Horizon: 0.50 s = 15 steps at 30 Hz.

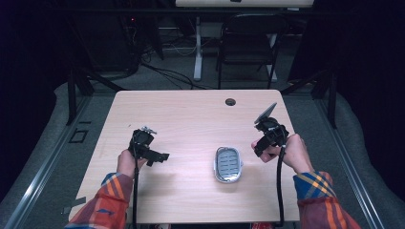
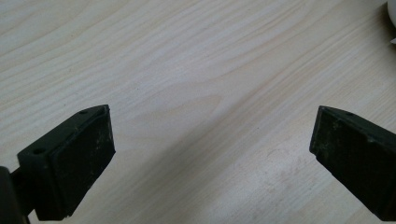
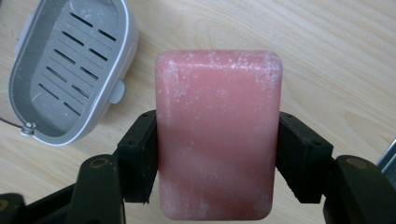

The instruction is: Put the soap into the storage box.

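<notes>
A pink bar of soap (image 3: 217, 135) sits upright between the two black pads of my right gripper (image 3: 217, 156), which press on its long sides. In the high view that right gripper (image 1: 264, 145) hovers at the table's right side, just right of a grey soap dish (image 1: 227, 164) with a slotted insert. The same soap dish (image 3: 70, 70) lies empty to the upper left in the right gripper view. My left gripper (image 1: 160, 157) stays low at the table's left side, and its jaws (image 2: 212, 158) stand wide apart over bare wood with nothing between them.
The light wooden table (image 1: 191, 124) has a round cable hole (image 1: 230, 101) near its far edge. A dark chair (image 1: 248, 43) and a white desk leg (image 1: 197, 47) stand beyond the table. Cables run along the floor at the back.
</notes>
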Available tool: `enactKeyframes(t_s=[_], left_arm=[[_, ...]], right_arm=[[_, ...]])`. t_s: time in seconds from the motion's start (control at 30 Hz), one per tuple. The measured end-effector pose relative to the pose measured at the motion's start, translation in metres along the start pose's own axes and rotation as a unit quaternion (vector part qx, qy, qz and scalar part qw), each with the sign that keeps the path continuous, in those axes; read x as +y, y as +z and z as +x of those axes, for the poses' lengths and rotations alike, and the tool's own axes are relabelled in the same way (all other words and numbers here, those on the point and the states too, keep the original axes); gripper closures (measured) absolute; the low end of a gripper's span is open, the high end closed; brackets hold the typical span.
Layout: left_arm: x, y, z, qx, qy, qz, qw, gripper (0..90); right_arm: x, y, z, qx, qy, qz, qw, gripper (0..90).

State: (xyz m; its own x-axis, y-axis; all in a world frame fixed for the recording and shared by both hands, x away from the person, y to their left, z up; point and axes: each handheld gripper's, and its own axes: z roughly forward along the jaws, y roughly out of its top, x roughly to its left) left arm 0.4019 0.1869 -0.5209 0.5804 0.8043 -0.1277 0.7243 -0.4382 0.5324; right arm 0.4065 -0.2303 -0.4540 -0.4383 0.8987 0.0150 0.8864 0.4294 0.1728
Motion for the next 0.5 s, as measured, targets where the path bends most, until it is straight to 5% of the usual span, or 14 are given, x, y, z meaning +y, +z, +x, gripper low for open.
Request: enactKeyframes(t_s=[0.5], left_arm=[[0.0, 0.0, 0.0, -0.002, 0.0, -0.001, 1.0, 0.0]], right_arm=[[0.012, -0.005, 0.015, -0.004, -0.024, 0.008, 0.9997, 37.2]])
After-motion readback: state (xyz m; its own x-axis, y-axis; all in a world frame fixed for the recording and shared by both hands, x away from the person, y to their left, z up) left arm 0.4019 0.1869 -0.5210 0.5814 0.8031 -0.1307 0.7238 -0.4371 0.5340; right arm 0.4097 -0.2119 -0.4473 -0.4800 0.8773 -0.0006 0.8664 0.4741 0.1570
